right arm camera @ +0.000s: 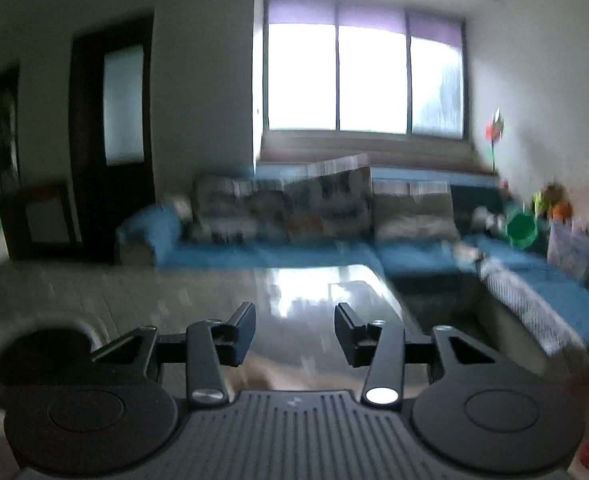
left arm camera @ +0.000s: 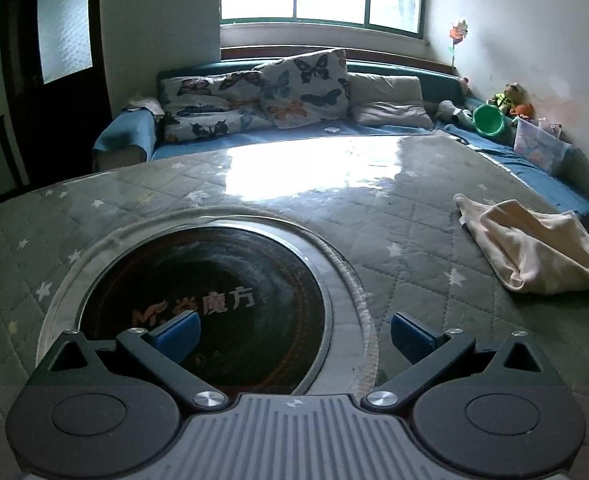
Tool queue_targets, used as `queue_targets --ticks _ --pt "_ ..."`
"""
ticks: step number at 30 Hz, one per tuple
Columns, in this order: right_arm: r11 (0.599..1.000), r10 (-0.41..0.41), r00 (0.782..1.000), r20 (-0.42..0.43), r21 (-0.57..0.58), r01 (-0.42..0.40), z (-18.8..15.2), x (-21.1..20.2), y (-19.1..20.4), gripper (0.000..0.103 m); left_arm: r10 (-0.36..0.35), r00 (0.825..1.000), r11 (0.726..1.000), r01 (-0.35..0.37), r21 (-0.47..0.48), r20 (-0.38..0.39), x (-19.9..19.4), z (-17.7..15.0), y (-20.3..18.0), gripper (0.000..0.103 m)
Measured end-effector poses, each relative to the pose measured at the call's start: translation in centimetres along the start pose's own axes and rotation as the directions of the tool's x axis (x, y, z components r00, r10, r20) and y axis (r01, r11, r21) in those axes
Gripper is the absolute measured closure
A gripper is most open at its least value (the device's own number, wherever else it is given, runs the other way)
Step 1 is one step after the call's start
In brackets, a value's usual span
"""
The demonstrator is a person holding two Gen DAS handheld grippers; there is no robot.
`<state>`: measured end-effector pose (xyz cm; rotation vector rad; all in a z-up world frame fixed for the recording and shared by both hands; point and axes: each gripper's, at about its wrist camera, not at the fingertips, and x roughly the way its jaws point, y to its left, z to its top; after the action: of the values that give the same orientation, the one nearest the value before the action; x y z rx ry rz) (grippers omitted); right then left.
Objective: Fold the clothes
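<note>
A crumpled cream garment (left arm camera: 534,248) lies on the quilted, star-patterned table cover (left arm camera: 214,192) at the right of the left wrist view. My left gripper (left arm camera: 294,334) is open and empty, low over the round black cooktop (left arm camera: 214,300) set in the table, well to the left of the garment. My right gripper (right arm camera: 294,332) is open and empty, held above the table; its view is blurred. A pale patch just below its fingers (right arm camera: 278,376) may be the garment, but I cannot tell.
A blue sofa (left arm camera: 374,132) with butterfly cushions (left arm camera: 306,88) runs behind the table under the window. A green bucket (left arm camera: 490,120), toys and a plastic box (left arm camera: 538,144) sit at its right end. A dark door (left arm camera: 54,60) stands at the left.
</note>
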<state>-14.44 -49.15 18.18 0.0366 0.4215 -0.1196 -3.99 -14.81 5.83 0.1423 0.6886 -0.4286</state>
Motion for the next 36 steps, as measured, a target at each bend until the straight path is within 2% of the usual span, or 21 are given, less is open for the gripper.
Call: queue_targets --ticks 5,8,9,11,13,17,20,22,26,30,33,36 --pt "0.999 -0.036 0.978 -0.206 0.002 0.037 -5.0 6.2 -0.3 0.052 0.002 1.0 1.0 -0.002 0.009 -0.01 0.3 -0.1 -0.1 0.0" --pt "0.998 -0.039 0.963 -0.266 0.046 0.053 -7.3 8.7 -0.7 0.051 0.005 1.0 1.0 -0.005 0.012 -0.021 0.6 -0.2 -0.1 0.0" --pt "0.997 -0.045 0.961 -0.273 0.055 0.062 -7.9 9.2 -0.9 0.053 0.006 1.0 1.0 -0.006 0.011 -0.024 0.7 -0.2 -0.1 0.0" --pt "0.995 -0.076 0.961 -0.268 0.046 0.091 -8.6 9.7 -0.9 0.066 0.007 1.0 1.0 -0.007 0.011 -0.028 0.8 -0.2 -0.1 0.0" --pt "0.995 -0.066 0.965 -0.252 0.054 0.082 -8.4 9.6 -1.0 0.095 0.008 0.999 1.0 -0.007 0.015 -0.031 0.9 -0.3 -0.2 0.0" --pt "0.996 -0.059 0.987 -0.151 0.064 0.07 -6.0 7.6 -0.8 0.098 0.008 0.999 1.0 -0.008 0.009 -0.036 1.1 -0.3 -0.2 0.0" --pt "0.994 -0.036 0.999 0.006 0.099 0.035 -2.7 3.8 -0.8 0.098 0.002 0.999 1.0 -0.002 0.006 -0.037 1.1 -0.4 -0.2 0.0" --pt "0.995 -0.022 0.992 0.123 0.102 0.009 -0.6 0.5 -0.5 0.098 0.001 0.999 1.0 0.0 0.005 -0.036 1.2 -0.4 -0.2 0.0" --pt "0.999 -0.04 0.954 0.298 0.046 0.027 2.4 -4.7 0.2 0.098 0.001 0.999 1.0 -0.001 -0.003 -0.034 1.2 -0.3 0.0 0.0" --pt "0.999 -0.051 0.943 0.328 0.0 0.054 3.5 -6.5 0.5 0.098 -0.002 0.999 1.0 0.002 -0.012 -0.032 1.2 -0.2 -0.1 0.0" --pt "0.999 -0.023 0.967 0.252 -0.02 0.029 2.7 -5.6 1.0 0.097 -0.01 1.0 1.0 0.01 -0.012 -0.028 1.1 -0.2 -0.3 0.0" --pt "1.0 0.027 0.979 0.202 -0.015 -0.024 1.2 -5.2 1.7 0.094 -0.02 0.999 1.0 0.02 -0.009 -0.027 0.9 -0.1 -0.5 0.0"
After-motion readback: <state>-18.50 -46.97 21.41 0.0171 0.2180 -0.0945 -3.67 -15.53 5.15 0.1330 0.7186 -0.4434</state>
